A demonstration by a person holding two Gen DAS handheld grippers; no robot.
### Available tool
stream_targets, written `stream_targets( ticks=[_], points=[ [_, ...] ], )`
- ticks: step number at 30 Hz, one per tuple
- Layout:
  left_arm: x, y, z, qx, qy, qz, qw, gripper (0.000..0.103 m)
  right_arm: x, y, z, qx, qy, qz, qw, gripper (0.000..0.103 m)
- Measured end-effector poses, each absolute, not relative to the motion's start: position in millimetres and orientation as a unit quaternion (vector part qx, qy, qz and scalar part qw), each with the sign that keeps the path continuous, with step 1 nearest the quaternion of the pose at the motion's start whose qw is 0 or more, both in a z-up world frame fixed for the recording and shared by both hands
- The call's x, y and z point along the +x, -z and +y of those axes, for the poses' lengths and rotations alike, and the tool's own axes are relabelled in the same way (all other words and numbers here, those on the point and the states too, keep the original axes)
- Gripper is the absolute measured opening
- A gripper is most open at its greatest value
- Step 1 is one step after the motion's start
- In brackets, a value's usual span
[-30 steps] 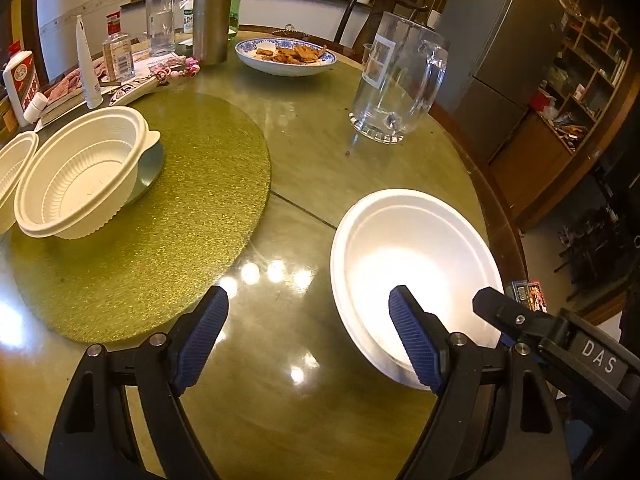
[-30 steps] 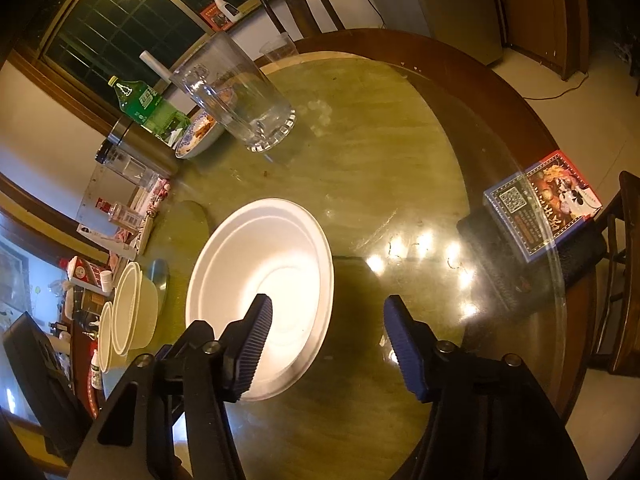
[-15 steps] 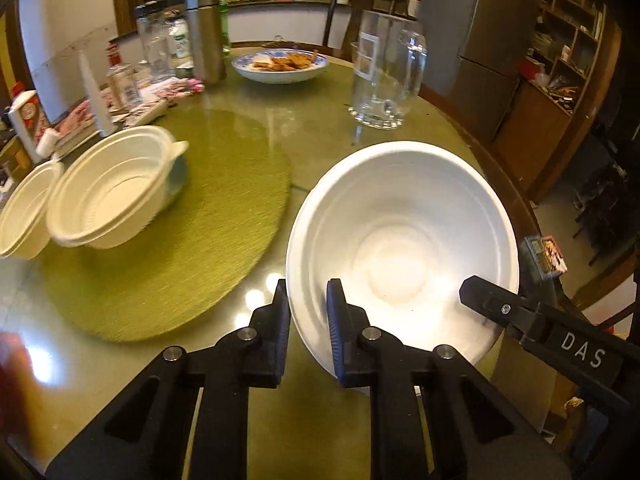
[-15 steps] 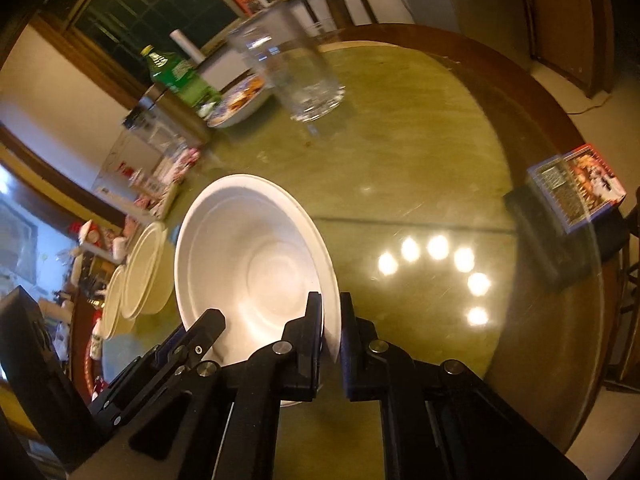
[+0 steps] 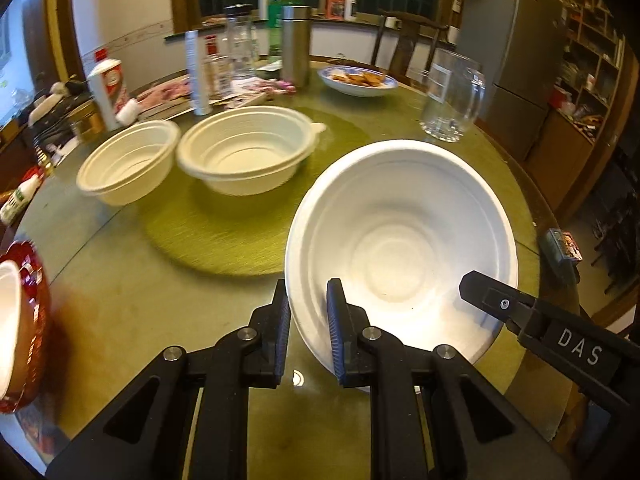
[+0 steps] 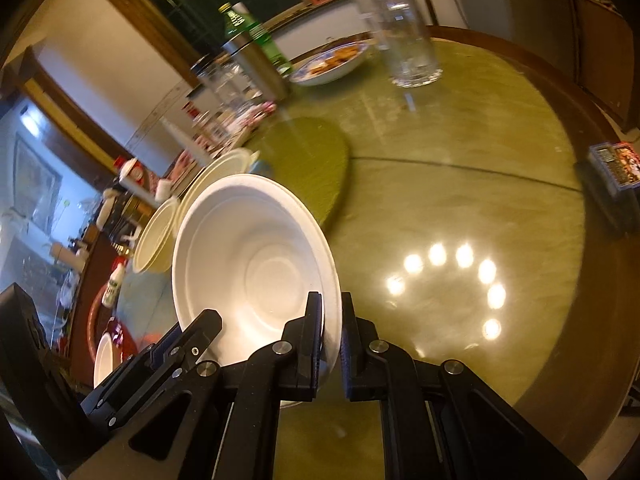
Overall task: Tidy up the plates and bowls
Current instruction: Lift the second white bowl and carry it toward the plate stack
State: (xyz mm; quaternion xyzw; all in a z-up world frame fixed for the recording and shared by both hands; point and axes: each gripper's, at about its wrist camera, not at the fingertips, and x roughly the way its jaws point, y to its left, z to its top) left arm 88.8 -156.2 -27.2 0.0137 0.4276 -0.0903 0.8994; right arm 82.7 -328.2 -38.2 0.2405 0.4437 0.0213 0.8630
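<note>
A large white bowl (image 5: 400, 248) is gripped from both sides. My left gripper (image 5: 308, 292) is shut on its near left rim. My right gripper (image 6: 331, 304) is shut on the opposite rim of the same white bowl (image 6: 256, 264). The bowl tilts between the two tools, its far edge near the round green mat (image 5: 224, 240). Beyond it, one cream bowl (image 5: 248, 148) rests on the mat and a second cream bowl (image 5: 128, 164) sits to its left. Whether the white bowl's base touches the table is hidden.
A glass pitcher (image 5: 452, 100) and a blue-rimmed dish of food (image 5: 358, 80) stand at the back right. A steel flask (image 5: 296, 44) and bottles crowd the back left. A red container (image 5: 24, 320) sits at the left edge, a small printed box (image 6: 616, 168) at the right edge.
Both grippers were open astride the bowl's rim, then shut on it. The bowl has since travelled left across the table, towards the cream bowls, and both views swung that way.
</note>
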Motion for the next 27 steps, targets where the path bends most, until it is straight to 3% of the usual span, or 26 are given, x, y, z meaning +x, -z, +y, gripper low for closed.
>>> stream_targets(
  ticks=[27],
  points=[
    [49,20,-42,-0.031,0.011,0.401,0.916,0.016,69,22,-199,0.154,-0.090,0.448,0.876,0.008]
  ],
)
